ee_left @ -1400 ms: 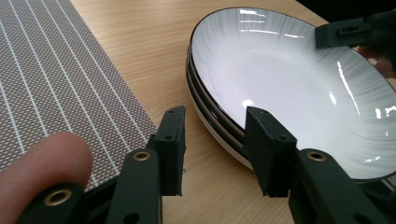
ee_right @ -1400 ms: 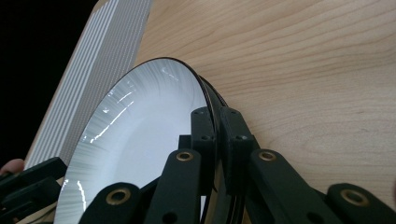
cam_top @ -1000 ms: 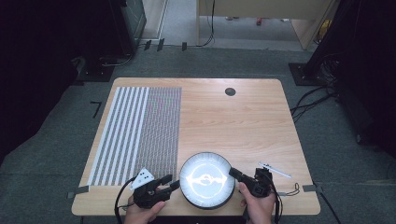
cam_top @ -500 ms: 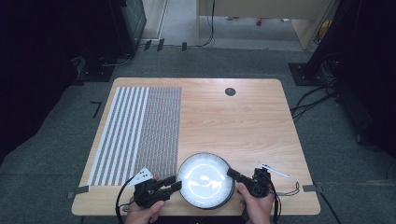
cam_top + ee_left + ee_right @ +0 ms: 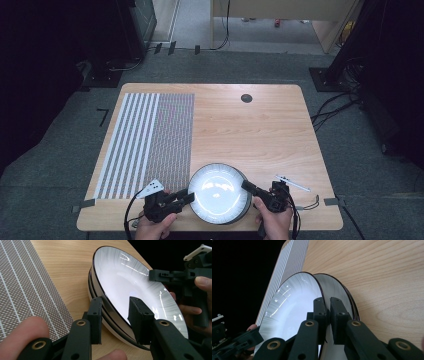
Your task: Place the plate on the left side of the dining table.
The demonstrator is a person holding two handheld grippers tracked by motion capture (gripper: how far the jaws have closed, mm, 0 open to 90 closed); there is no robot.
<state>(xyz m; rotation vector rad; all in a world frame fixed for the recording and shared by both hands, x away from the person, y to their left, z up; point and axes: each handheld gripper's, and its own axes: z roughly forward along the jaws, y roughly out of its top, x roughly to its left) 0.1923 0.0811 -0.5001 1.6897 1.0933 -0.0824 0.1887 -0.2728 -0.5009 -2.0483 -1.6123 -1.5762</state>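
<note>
While both hands sit at the near edge of the table (image 5: 260, 125), I read the stack of plates (image 5: 219, 192) between them, just right of the striped placemat (image 5: 150, 140); the top plate (image 5: 135, 282) is white with a dark rim. My right gripper (image 5: 327, 315) has its jaws pressed onto the rim of the top plate (image 5: 294, 305), one pad on each face, and that plate stands lifted off the one below at this side. My left gripper (image 5: 115, 315) straddles the opposite rim; its jaws have just been closing with the rim between them; a gap shows beside each pad, so I read no pinch there. In the high view the left gripper (image 5: 182, 199) and right gripper (image 5: 248, 186) meet the stack from either side.
</note>
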